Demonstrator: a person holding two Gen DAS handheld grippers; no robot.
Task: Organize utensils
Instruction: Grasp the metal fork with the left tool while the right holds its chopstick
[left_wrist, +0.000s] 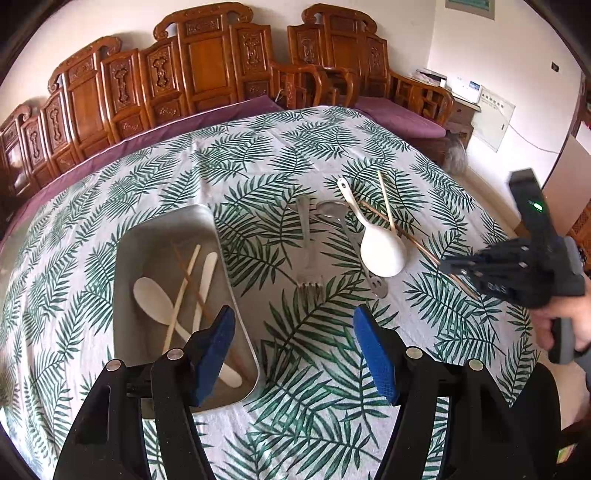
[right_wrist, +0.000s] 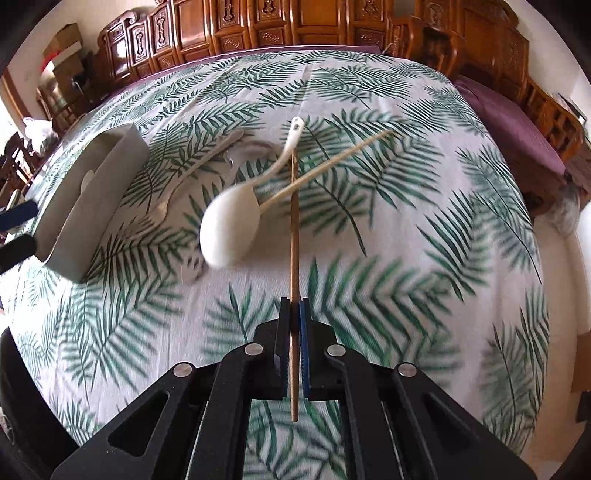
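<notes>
A grey metal tray (left_wrist: 166, 236) on the leaf-print cloth holds a white spoon (left_wrist: 151, 295), a pale spatula (left_wrist: 207, 273) and chopsticks (left_wrist: 184, 284). My left gripper (left_wrist: 293, 354) is open and empty at the tray's near right corner. To the right lie a metal fork (left_wrist: 306, 251), a metal spoon (left_wrist: 349, 236), a white ceramic spoon (left_wrist: 382, 251) and a light chopstick (left_wrist: 386, 203). My right gripper (right_wrist: 294, 306) is shut on a brown chopstick (right_wrist: 294, 229), which reaches towards the ceramic spoon (right_wrist: 229, 232). The light chopstick (right_wrist: 332, 162) crosses it. The right gripper also shows in the left wrist view (left_wrist: 458, 264).
Carved wooden benches (left_wrist: 207, 70) with purple cushions (left_wrist: 399, 114) line the wall behind the table. The tray (right_wrist: 110, 155) stands at the left in the right wrist view. The table's right edge drops to a pale floor (right_wrist: 569, 258).
</notes>
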